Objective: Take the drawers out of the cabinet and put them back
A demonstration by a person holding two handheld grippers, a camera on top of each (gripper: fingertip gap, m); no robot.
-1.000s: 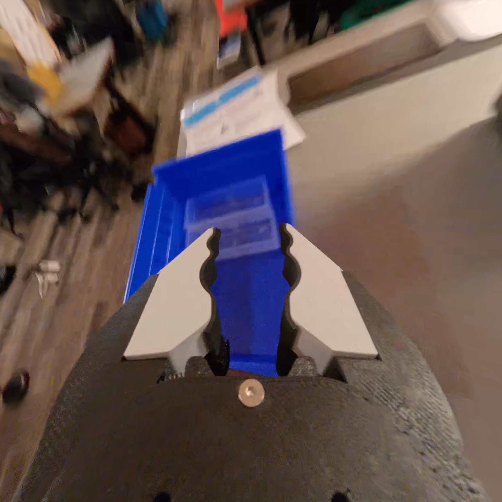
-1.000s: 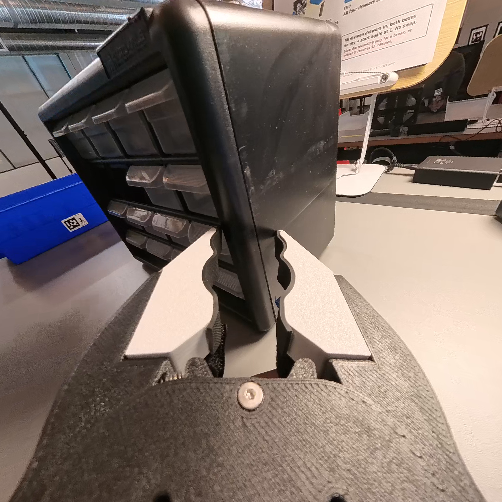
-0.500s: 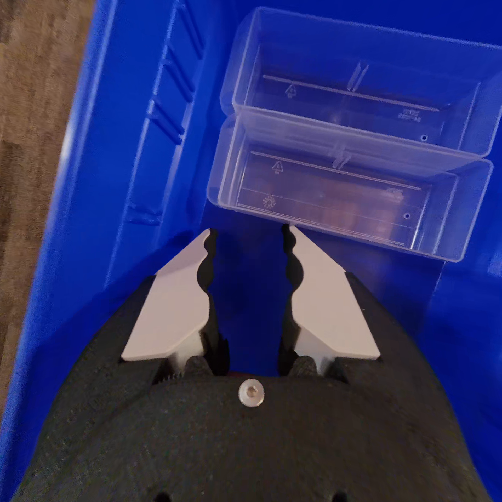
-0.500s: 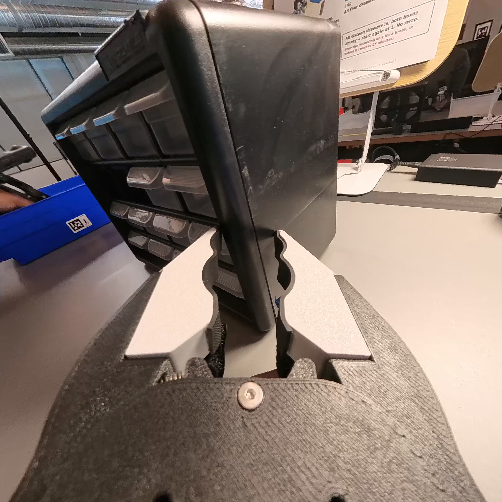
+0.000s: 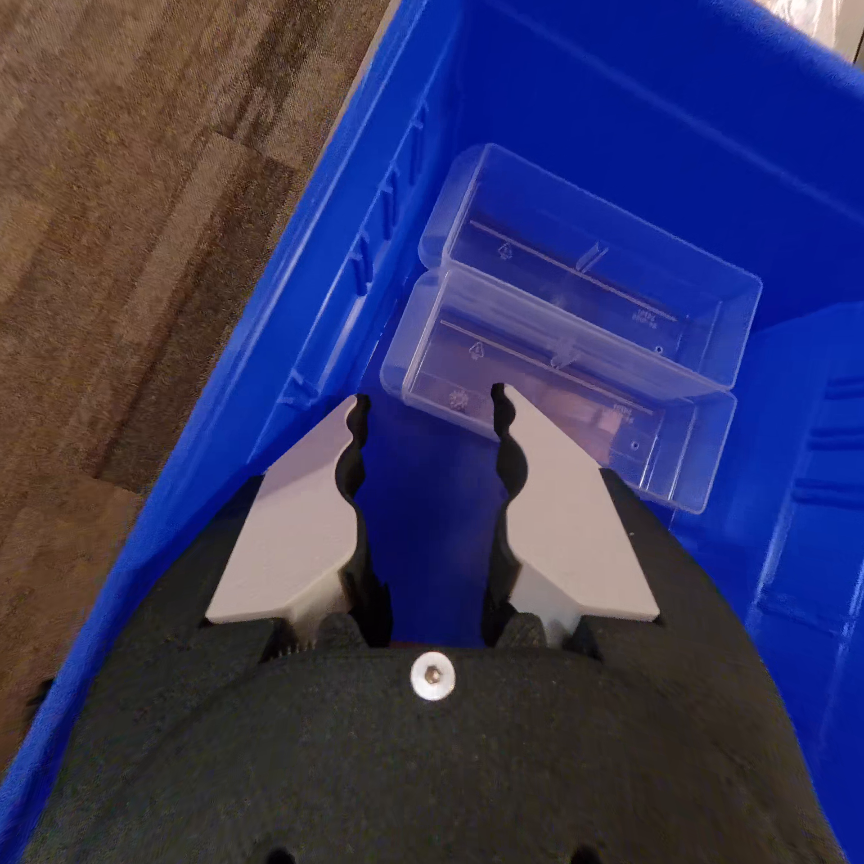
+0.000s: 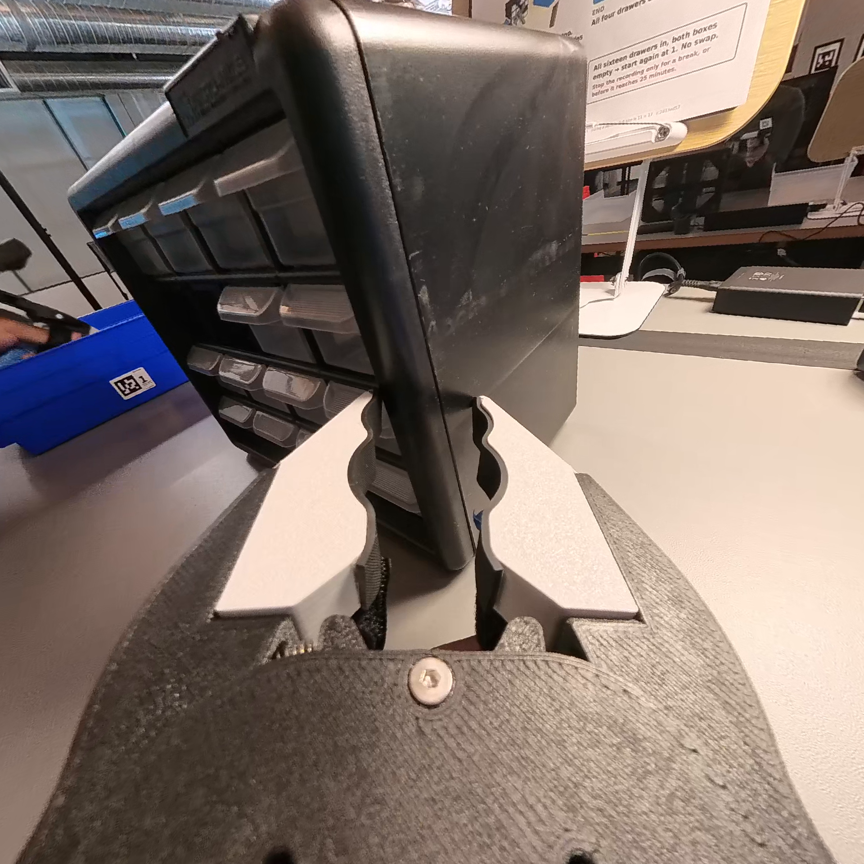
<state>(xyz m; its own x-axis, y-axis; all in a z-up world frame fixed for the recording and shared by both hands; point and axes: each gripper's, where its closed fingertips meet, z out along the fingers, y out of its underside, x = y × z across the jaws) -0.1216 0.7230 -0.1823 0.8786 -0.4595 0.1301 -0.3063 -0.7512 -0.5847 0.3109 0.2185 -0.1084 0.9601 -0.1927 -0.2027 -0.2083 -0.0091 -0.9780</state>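
Note:
In the left wrist view my left gripper [image 5: 429, 392] is inside the blue bin [image 5: 327, 234], open and empty. Two clear drawers lie side by side on the bin floor, the nearer drawer [image 5: 561, 402] just past my right fingertip [image 5: 514, 411] and the farther drawer [image 5: 584, 262] behind it. In the right wrist view my right gripper [image 6: 425, 399] is shut on the front right corner edge of the black cabinet [image 6: 467, 210]. The cabinet holds several clear drawers [image 6: 280, 219]. The left part of its second row [image 6: 187, 308] looks dark and open.
The blue bin [image 6: 70, 388] stands on the grey table [image 6: 701, 467] left of the cabinet, with a hand [image 6: 18, 332] at it. A white stand with a printed sheet [image 6: 654, 56] and a black box [image 6: 785, 294] are behind. Brown floor [image 5: 140, 234] lies left of the bin.
My left gripper went from above the table down into the blue bin, swung a little left over the two clear drawers, and its jaws widened slightly. The right gripper kept its hold on the cabinet.

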